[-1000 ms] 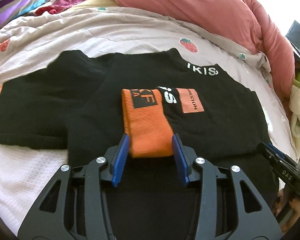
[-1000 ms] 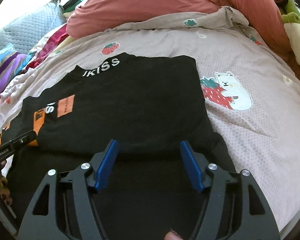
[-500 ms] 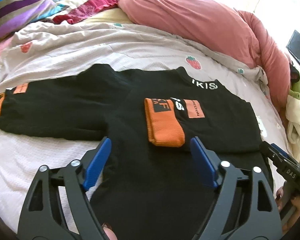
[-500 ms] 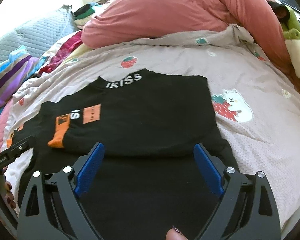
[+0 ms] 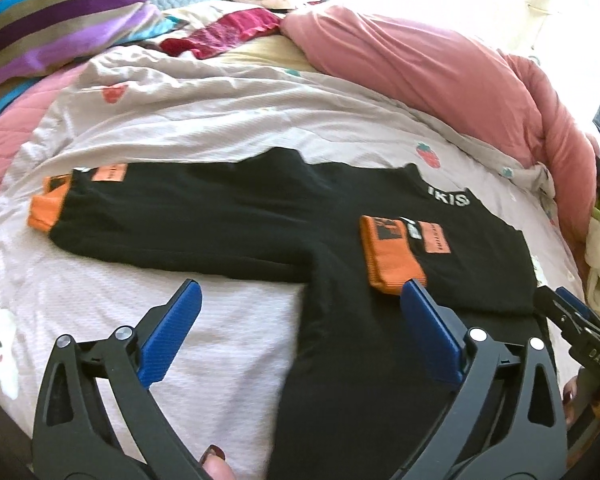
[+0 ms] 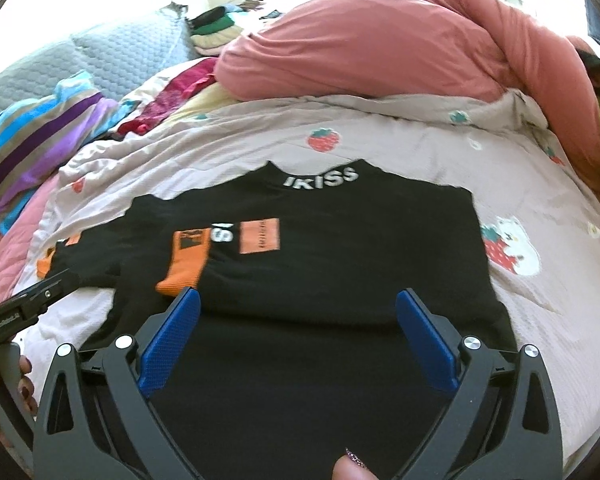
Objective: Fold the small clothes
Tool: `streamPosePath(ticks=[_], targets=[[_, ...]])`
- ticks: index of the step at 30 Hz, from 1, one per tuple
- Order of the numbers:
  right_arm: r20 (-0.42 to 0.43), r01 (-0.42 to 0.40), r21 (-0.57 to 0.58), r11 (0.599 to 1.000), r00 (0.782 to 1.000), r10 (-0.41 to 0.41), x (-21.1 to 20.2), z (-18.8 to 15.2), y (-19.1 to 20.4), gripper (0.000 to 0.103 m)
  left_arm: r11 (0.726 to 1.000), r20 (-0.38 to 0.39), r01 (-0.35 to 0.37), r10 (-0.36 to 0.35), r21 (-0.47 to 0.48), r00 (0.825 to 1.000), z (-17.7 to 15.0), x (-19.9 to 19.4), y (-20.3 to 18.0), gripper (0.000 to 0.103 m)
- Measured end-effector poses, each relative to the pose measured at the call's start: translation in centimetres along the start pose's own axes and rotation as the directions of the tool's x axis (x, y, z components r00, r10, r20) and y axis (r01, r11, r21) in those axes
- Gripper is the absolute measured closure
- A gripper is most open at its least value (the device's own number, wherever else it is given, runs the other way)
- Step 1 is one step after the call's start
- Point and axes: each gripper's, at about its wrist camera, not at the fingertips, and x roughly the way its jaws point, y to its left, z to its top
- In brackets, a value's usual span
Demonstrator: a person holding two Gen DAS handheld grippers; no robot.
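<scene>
Sweater [image 6: 320, 264] on bedspread [image 6: 520, 184]; duvet [image 6: 380, 48] behind.

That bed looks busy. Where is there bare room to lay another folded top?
Bare blanket lies right of the black sweater, around the strawberry bear print. Another free patch sits below its outstretched sleeve. The far side is crowded: pink duvet, striped pillow, red cloth.

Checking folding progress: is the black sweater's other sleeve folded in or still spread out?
Spread out. The left sleeve lies flat across the bedsheet, unlike the folded-in sleeve.
</scene>
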Motion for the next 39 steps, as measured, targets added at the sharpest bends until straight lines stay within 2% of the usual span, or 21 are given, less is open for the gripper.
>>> streamPosePath(ticks=[6,23,30,39], targets=[[0.001,-0.026,-0.046,0.999,1.000,0.026,0.3,0.4,3.2,0.005,0.998,0.030,-0.061,0.061,0.001,0.998,0.0,-1.1,2.3,0.010],[-0.027,-0.101,-0.179,0.979,0.995,0.098,1.8,0.7,11.9,0.005,0.980,0.042,-0.113,0.121,-0.167,0.992,-0.2,-2.6,11.4,0.010],[-0.037,-0.127,-0.226,0.966,0.992,0.122,2.3,0.7,15.0,0.005,0.958,0.031,-0.102,0.114,-0.267,0.993,-0.4,-2.6,15.5,0.010],[-0.056,-0.142,-0.257,0.956,0.990,0.132,3.6,0.3,17.5,0.005,0.906,0.012,-0.087,0.101,-0.415,0.995,-0.6,-1.5,21.5,0.010]])
